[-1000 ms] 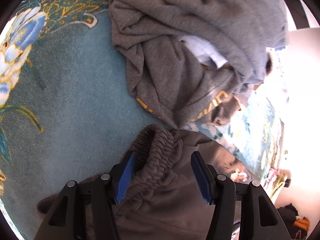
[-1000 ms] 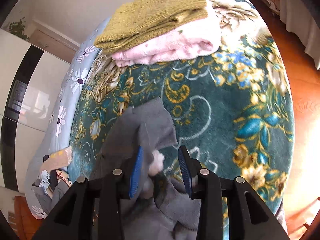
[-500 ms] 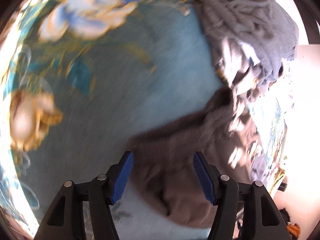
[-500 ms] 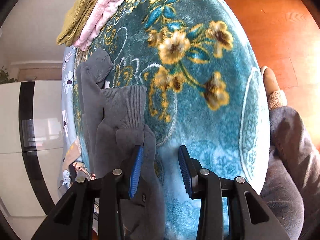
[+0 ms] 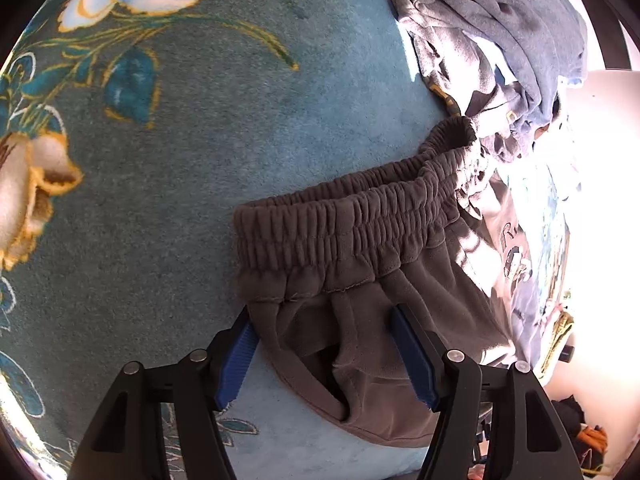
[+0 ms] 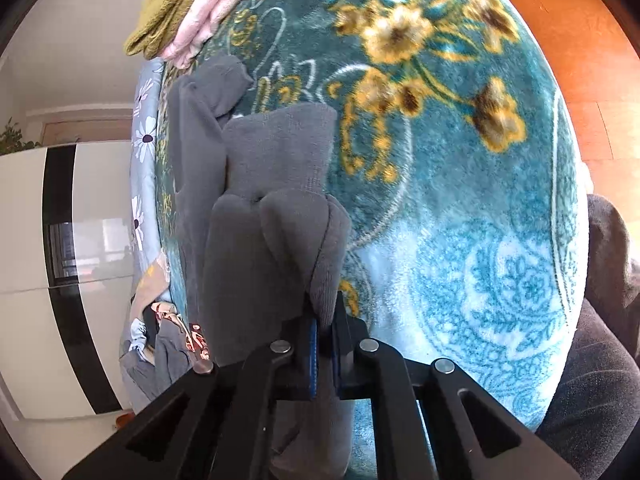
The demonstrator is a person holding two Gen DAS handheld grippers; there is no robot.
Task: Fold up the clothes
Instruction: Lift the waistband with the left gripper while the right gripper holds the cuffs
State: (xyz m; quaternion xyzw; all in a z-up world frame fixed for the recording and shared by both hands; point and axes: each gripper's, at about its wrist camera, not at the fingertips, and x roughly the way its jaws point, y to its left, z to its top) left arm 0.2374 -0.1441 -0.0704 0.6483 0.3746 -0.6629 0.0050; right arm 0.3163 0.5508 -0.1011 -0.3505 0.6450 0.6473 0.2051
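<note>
Your work surface is a bed covered by a teal floral blanket (image 5: 168,208), gold and white flowers all over it. Left wrist view: grey sweatpants (image 5: 360,280) lie flat on the blanket at centre-right of the frame, elastic waistband toward the top. A heap of unfolded grey clothes (image 5: 500,40) sits upper right, touching the waistband end. Right wrist view: the sweatpants legs (image 6: 256,200) run up the left side of the blanket (image 6: 460,220). A folded stack, olive knit (image 6: 168,12) over pink fleece (image 6: 216,4), rests at upper left of the frame. A blue daisy-print sheet (image 6: 146,148) shows along the blanket's left edge. Orange wood floor (image 6: 580,40) at upper right.
</note>
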